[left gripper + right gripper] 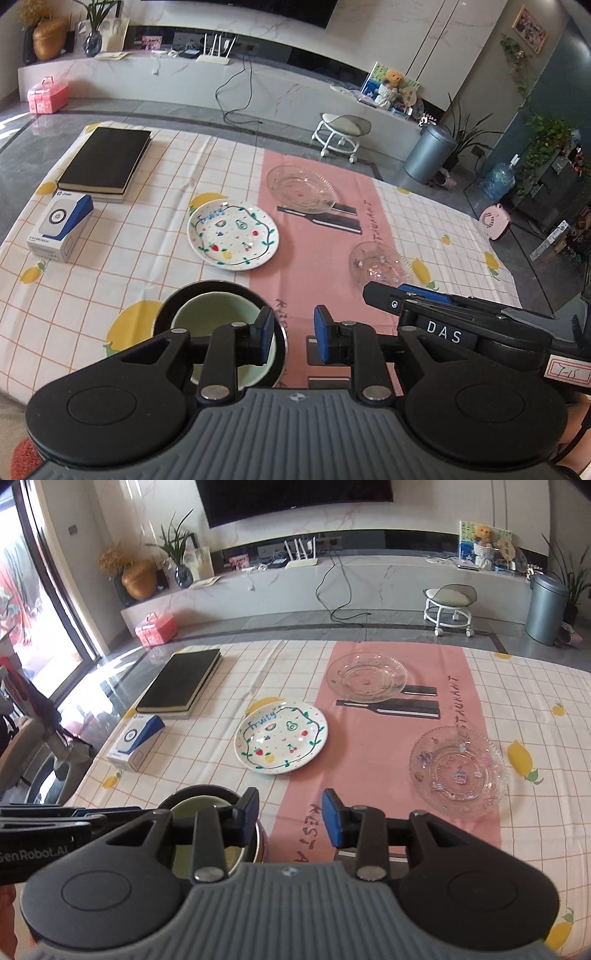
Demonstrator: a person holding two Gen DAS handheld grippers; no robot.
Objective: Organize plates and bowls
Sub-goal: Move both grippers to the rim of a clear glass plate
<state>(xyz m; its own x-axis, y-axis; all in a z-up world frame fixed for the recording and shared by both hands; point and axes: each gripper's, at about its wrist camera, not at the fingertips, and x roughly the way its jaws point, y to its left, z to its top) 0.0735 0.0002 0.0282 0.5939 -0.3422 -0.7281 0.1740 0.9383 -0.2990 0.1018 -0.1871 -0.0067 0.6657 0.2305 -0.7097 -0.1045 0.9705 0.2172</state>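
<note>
Nearest you: left gripper (293,334) and right gripper (290,818), fingers apart, both empty. Beneath them, green bowl (214,314) nested in dark bowl (168,306), partly hidden. Mid-table: fruit plate (280,736). Beyond: two glass plates (458,771) (365,674); clear rims read poorly, so you risk a mis-set, slipping grip.

Tablecloth (207,764) is white with an orange grid and yellow lemons, plus a pink strip down the middle. Centre plate (281,737) is white with painted fruit and a green vine ring. Lower left, a pale green bowl (201,805) sits in a black one. Book (181,681) upper left is black.
</note>
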